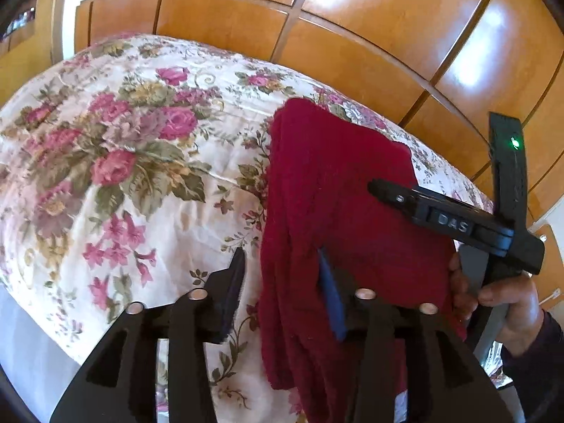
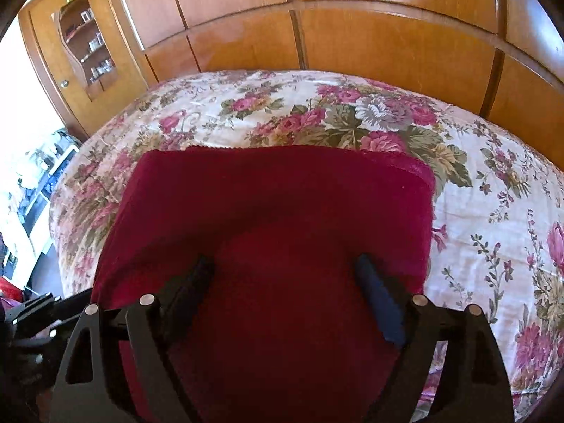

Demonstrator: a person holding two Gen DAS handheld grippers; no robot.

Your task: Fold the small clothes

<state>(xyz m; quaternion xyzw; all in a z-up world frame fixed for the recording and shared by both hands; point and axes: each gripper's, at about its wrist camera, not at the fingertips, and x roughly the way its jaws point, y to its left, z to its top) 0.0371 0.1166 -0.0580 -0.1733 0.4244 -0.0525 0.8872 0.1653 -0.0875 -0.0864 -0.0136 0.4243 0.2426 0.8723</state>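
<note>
Where the flowered bedspread [image 1: 105,162] fills the left of the left wrist view, it lies bare and lightly creased right out to its rounded far edge, giving wide open room on that side. Next comes the left gripper [image 1: 282,271], its jaws parted and pressing on nothing: one finger hangs over bare bedspread, the other over the near left edge of the red garment [image 1: 338,190], so that edge runs between them without being pinched. That garment lies folded on the bedspread, its left edge running long and fairly straight away from the camera, with soft lengthwise ridges just inside it. Its far corner reaches close to the bed's far edge, beyond which the wooden panelled wall [image 1: 352,35] rises directly. Farther right, the right gripper's black body crosses above the cloth, held by a hand [image 1: 507,303] in a dark sleeve. In the right wrist view, the right gripper [image 2: 285,268] stands wide open above the middle of the red garment [image 2: 282,204], gripping nothing. The cloth's far edge is straight with a tiny scalloped trim, and its right edge drops squarely. To the right of it the bedspread [image 2: 493,211] again lies open out to the bed's edge.
</note>
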